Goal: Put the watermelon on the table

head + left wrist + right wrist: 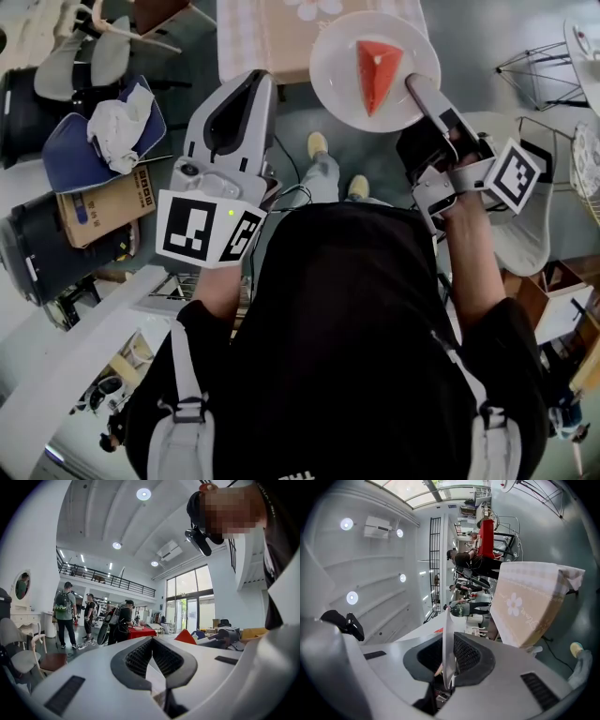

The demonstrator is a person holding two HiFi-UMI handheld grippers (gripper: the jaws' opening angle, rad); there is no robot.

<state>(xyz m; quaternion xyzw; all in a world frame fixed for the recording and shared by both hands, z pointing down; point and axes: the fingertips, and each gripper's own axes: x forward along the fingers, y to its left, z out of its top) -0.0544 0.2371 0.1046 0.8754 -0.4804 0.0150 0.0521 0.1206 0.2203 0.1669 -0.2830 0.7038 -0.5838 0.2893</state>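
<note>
Your left tongs [255,82] point forward and level, jaws together with nothing between them. Your right tongs [419,86] are level too but rolled onto their side, jaws pinched on the plate [337,70] rim. Both forearms [473,267] reach out ahead of your chest.

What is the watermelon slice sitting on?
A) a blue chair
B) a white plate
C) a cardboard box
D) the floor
B: in the head view the red watermelon slice lies on the white plate, and the right hand-held gripper pinches the plate's rim.
</note>
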